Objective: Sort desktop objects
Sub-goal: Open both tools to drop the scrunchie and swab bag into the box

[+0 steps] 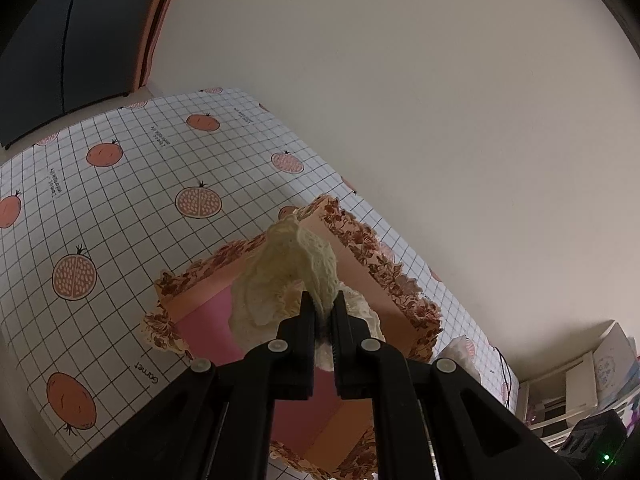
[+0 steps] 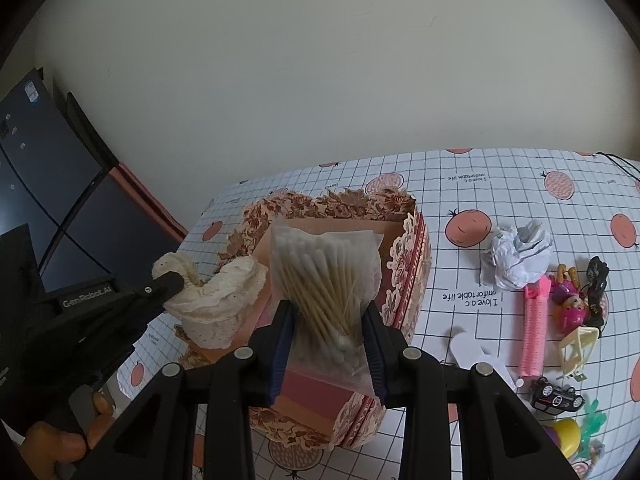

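Left tool (image 1: 320, 312) clamped on cream lace cloth (image 1: 296, 276), hanging over floral box (image 2: 404, 280); right tool (image 2: 328, 344) gripping bag of cotton swabs (image 2: 324, 276), just right of cloth, above same box on bench (image 2: 500, 184).

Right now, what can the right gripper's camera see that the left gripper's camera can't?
Only the right view shows the bag of cotton swabs in the right gripper, crumpled paper, a pink doll and a toy car. Only the left view shows white shelves. Both show the floral box and the cream lace cloth clamped by the left gripper.
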